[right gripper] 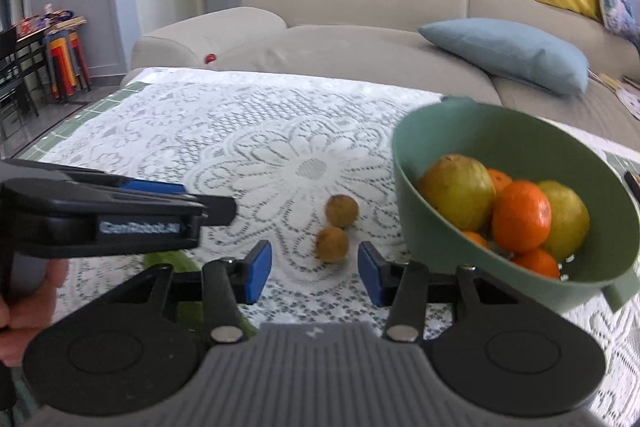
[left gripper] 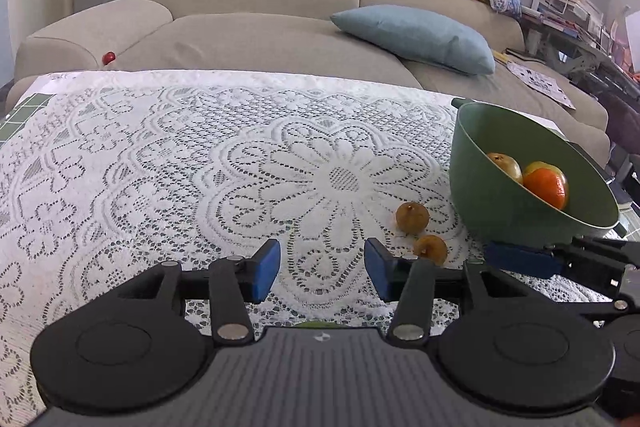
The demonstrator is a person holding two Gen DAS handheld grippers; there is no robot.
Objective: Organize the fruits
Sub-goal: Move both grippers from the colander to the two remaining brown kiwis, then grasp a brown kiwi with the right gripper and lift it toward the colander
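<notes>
Two small brown fruits are seen lying close together on a lace-covered desk [right gripper: 248,131], just left of a green colander bowl [right gripper: 436,223]: the nearer fruit [right gripper: 333,244] and the farther fruit [right gripper: 341,210]. Inside the bowl, oranges [right gripper: 521,216] and yellow-green pears [right gripper: 457,191] are piled. The right tongs [right gripper: 315,273] are held apart, empty, with the nearer fruit just ahead of the gap between blue pads. The left tongs [left gripper: 322,270] are likewise spread apart and empty above the lace. In the right wrist view, pale lettering reading roughly "GenRobot.AI", blurred, is shown on the left tool's side. A beige sofa [left gripper: 248,27] with a pale blue cushion [left gripper: 416,37] is visible behind the desk.
</notes>
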